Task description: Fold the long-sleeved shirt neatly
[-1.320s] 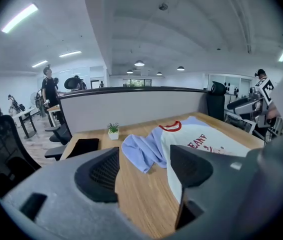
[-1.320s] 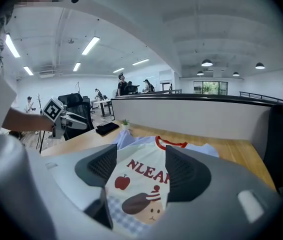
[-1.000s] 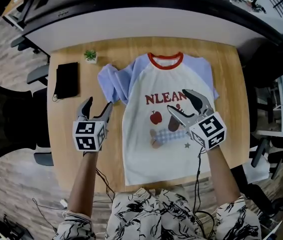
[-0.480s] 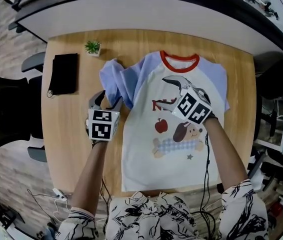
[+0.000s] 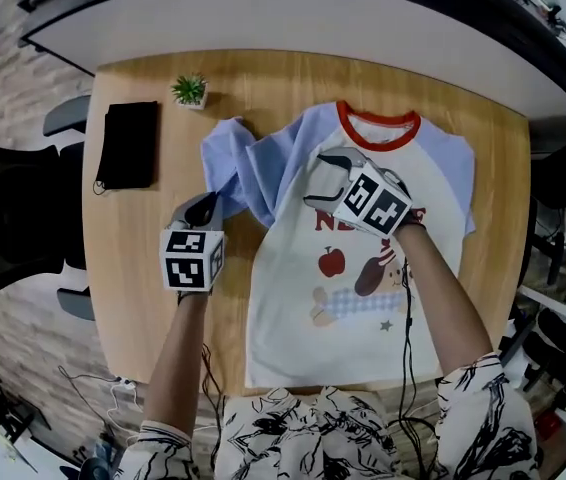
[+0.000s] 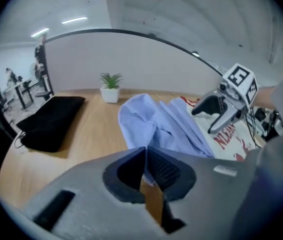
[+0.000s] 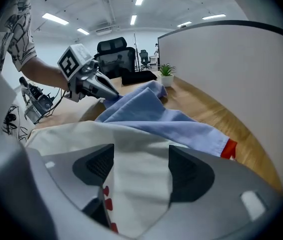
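The long-sleeved shirt (image 5: 353,288) lies face up on the wooden table (image 5: 143,268): white body, red collar, pale blue sleeves. Its left sleeve (image 5: 235,168) is bunched in a heap by the shoulder. My left gripper (image 5: 203,208) sits low at the near edge of that heap, and its jaws are shut on a thin edge of the blue sleeve (image 6: 156,124). My right gripper (image 5: 321,181) hangs open over the upper chest beside the sleeve seam. White cloth (image 7: 136,149) lies under its spread jaws, and nothing is pinched between them.
A small potted plant (image 5: 189,90) and a black pouch (image 5: 129,145) sit at the table's back left. A curved white partition (image 5: 263,18) borders the far edge. Office chairs (image 5: 13,228) stand to the left of the table.
Both grippers came down towards the shirt. The left one shut at the sleeve's edge. The right one moved from the printed chest up and left to the shoulder area, still open.
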